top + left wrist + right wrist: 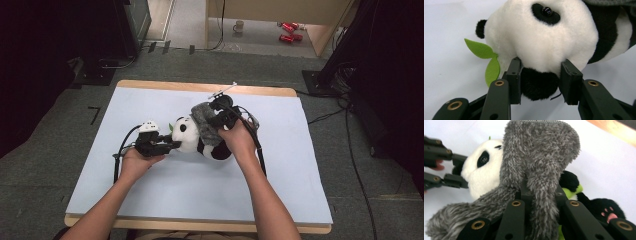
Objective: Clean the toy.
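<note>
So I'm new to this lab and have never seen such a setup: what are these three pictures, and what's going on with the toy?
No robot here: a person holds a hand-held tool with two black jaws in each hand. The high view looks down on the table from above the person. The other two come from cameras riding on each tool, looking along its jaws. A plush panda lies on the pale blue sheet. The left gripper is clamped on the panda's black ear. The right gripper pinches a fuzzy grey cloth that drapes over the panda's body, perhaps a small garment.
</note>
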### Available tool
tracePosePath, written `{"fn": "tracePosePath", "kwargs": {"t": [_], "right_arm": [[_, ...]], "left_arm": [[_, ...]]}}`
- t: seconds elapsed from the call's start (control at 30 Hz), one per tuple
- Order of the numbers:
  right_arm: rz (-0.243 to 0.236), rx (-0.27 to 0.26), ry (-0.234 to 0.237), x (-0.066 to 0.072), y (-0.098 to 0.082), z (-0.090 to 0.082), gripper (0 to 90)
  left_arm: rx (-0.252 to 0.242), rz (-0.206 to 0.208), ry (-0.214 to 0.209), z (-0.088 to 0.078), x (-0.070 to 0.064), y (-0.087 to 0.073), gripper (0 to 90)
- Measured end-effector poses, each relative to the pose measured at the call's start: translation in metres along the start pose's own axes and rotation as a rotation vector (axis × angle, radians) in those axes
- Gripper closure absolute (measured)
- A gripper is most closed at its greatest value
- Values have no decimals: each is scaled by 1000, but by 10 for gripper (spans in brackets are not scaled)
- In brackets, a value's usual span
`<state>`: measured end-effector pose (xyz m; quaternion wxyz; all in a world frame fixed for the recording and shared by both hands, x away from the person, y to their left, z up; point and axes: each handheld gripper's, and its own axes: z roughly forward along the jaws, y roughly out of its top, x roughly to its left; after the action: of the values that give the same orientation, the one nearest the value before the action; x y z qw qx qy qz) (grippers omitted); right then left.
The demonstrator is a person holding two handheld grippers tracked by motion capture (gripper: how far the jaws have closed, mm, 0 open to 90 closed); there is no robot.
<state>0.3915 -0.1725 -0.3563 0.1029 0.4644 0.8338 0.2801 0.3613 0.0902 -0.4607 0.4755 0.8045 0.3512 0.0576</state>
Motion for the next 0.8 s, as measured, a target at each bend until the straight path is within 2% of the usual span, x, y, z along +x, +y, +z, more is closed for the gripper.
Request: {"fn": "tracePosePath", "kwargs": {"t": [0.1,0.2,0.23,0.27,0.47,0.6,0.8], "right_arm": [[1,3,-13,-1,3,-4,786],[36,-44,38,-3,9,-15,788],[54,-77,68,-5,12,-22,789],[62,-90,75,-6,13,-26,788],[88,-141,39,-21,17,-49,788],[118,-149,28,-35,6,-50,789],[160,-131,22,-52,-15,-35,788]], "left_arm": [[9,8,6,0,-1,0,588],[37,35,13,0,-1,-2,589],[44,40,11,0,-1,-2,588],[51,44,11,0,-1,-3,588],[74,65,-7,-1,1,-6,581],[73,66,-9,-1,1,-7,579],[71,68,-11,-1,1,-8,578]]}}
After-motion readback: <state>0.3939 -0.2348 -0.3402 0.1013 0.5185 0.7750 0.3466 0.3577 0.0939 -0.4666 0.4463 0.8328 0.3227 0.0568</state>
